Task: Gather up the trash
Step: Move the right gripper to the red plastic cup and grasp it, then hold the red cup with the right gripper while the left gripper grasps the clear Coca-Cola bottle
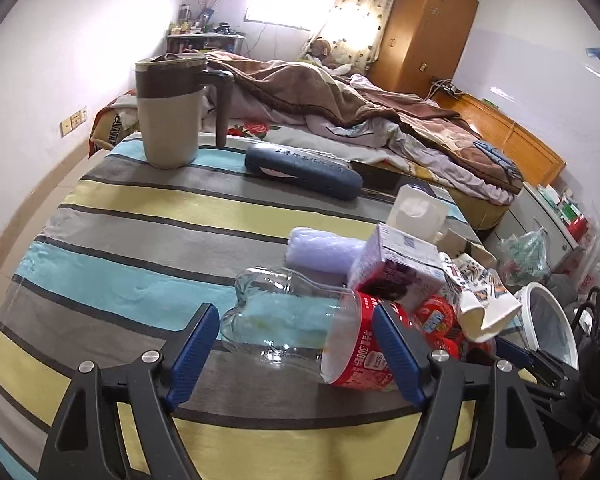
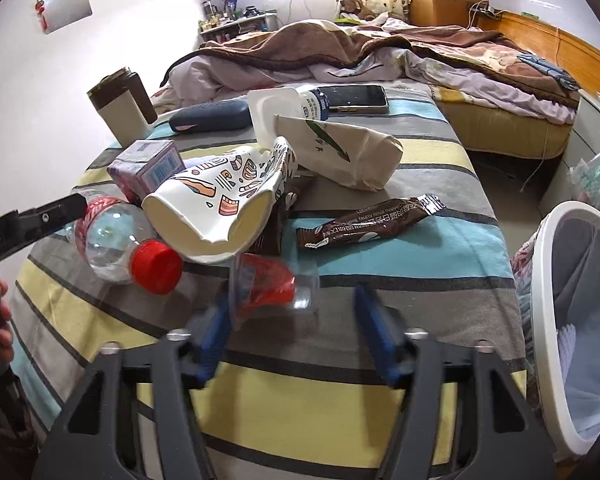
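A clear plastic bottle (image 1: 288, 320) with a red label and red cap (image 2: 156, 266) lies on its side on the striped tablecloth (image 1: 140, 240). My left gripper (image 1: 292, 316) straddles it, open, with a blue pad close on each side and no clear press. In the right wrist view a small clear cup with a red label (image 2: 268, 288) lies between the blurred fingers of my right gripper (image 2: 290, 306). It is near the left finger; the jaws stand open. Behind lie a crumpled printed paper cup (image 2: 220, 208), a purple carton (image 2: 148, 164), a brown snack wrapper (image 2: 368, 220) and a white paper bag (image 2: 340, 152).
A white-rimmed bin (image 2: 548, 240) stands off the table's right side. A lidded mug (image 1: 168, 112), a blue glasses case (image 1: 304, 170) and a phone (image 2: 356, 98) sit at the far end. Beyond is an unmade bed (image 1: 340, 112). A person's hand (image 2: 4, 320) holds the left gripper.
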`<control>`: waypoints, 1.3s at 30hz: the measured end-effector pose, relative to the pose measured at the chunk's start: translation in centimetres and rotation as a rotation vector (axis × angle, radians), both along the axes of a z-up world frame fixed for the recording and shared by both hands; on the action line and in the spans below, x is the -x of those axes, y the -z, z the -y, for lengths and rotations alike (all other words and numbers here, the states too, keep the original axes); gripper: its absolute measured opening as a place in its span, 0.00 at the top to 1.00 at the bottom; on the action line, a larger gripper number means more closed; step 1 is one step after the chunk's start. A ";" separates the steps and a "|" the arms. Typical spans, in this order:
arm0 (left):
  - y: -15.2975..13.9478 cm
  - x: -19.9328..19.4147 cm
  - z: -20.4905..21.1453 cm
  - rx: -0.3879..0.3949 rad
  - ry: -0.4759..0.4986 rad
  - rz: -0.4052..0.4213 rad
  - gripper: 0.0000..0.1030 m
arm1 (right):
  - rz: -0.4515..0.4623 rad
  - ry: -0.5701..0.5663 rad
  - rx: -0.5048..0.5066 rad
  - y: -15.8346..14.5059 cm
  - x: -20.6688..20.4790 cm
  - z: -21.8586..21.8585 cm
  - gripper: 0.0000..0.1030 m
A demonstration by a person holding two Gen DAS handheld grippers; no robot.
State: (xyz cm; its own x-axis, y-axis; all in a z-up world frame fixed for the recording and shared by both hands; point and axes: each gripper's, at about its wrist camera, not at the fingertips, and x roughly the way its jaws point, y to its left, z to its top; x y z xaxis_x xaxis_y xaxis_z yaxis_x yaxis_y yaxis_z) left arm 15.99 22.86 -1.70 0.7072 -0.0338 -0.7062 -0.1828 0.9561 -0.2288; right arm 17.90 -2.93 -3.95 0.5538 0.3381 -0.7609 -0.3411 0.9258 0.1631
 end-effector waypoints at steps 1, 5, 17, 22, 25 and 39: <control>0.0 0.1 0.2 -0.004 0.005 0.001 0.24 | 0.005 -0.006 0.005 -0.1 0.1 0.0 0.63; 0.3 0.9 1.2 -0.002 0.040 -0.002 0.24 | 0.014 -0.001 0.014 -0.2 0.5 0.3 0.79; 0.4 3.6 7.6 -0.031 0.244 -0.031 0.24 | 0.029 0.035 0.004 -0.4 1.6 2.9 0.88; -2.2 5.2 8.9 -0.108 0.307 0.042 0.24 | 0.029 0.044 0.025 -0.3 1.9 3.9 0.88; -3.2 4.5 8.9 -0.149 0.315 0.059 0.24 | 0.016 0.036 0.020 -0.2 1.8 4.4 0.88; -0.2 -0.4 9.2 -0.210 0.467 -0.092 0.23 | 0.018 0.033 0.023 0.0 2.3 4.7 0.88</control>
